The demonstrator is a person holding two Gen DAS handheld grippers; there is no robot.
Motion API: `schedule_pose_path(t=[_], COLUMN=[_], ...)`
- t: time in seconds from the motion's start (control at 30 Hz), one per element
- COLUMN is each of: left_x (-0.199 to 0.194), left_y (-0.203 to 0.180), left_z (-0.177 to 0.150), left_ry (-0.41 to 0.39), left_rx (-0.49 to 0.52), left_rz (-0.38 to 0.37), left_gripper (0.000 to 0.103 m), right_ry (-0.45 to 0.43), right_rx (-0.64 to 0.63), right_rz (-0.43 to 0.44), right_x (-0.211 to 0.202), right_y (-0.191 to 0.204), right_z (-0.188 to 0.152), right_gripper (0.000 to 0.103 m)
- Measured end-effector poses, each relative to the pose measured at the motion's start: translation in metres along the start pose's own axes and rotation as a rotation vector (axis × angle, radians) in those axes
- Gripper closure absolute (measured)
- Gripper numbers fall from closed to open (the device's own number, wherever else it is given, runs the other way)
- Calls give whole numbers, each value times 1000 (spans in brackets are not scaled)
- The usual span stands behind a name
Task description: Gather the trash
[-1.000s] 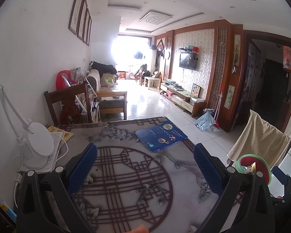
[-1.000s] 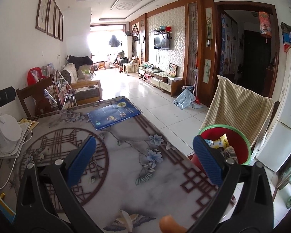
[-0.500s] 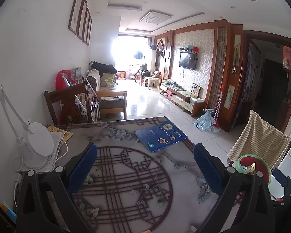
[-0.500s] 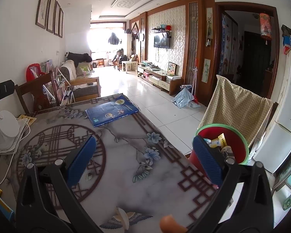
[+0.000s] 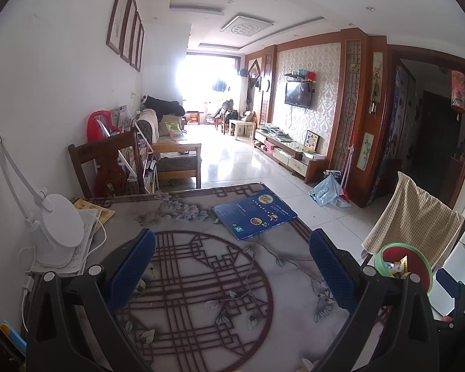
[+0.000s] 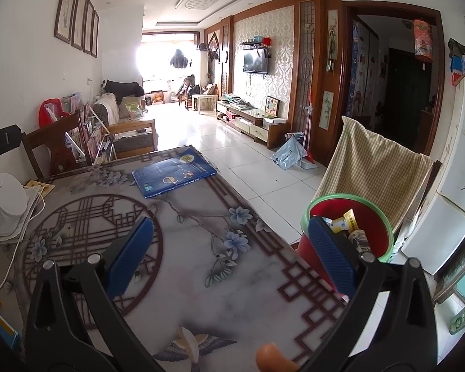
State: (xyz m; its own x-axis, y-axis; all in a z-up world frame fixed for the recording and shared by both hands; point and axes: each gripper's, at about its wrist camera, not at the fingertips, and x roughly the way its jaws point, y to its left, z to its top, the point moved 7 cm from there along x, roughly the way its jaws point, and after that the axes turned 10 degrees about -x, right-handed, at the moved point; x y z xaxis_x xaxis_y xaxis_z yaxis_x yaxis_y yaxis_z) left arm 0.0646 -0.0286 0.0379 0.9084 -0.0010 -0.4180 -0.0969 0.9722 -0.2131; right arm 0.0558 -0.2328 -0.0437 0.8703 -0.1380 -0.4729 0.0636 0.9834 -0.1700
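Blue pads on my left gripper (image 5: 232, 266) and right gripper (image 6: 231, 255) are spread wide, both empty, over the patterned table (image 6: 183, 266). Trash sits in the red bin (image 6: 375, 226) beside the edge. Risk: my right finger clips its rim, tipping it. Blue book (image 6: 173, 175) and white lamp (image 5: 60, 232) lie well clear.

book (image 5: 253, 217) on table (image 5: 201, 279) far side | lamp (image 5: 60, 235) left | bin (image 6: 347, 232) off right edge, wrappers (image 6: 345, 221) inside

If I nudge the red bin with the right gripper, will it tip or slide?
The red bin stands off the table edge, upright, tall for its base, so a high push probably tips it. It looks like thin plastic holding a few wrappers, likely light, so a low nudge should slide it.
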Motion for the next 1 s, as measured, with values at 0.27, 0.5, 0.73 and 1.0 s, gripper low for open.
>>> schedule_pose_path(t=[0.27, 0.5, 0.73, 1.0], left_x=[0, 0, 4, 29], left_y=[-3, -3, -8, 18], left_z=[-4, -5, -13, -51], left_ry=[4, 7, 34, 181], left_rx=[5, 6, -7, -95], left_rz=[0, 0, -18, 63], left_gripper=[8, 8, 8, 8], right_ry=[11, 23, 46, 169], right_rx=[0, 3, -8, -129], right_rz=[-1, -2, 7, 97], right_x=[1, 4, 13, 86], right_y=[-4, -7, -11, -2], right_z=[-4, -6, -12, -42], right_gripper=[4, 5, 4, 4])
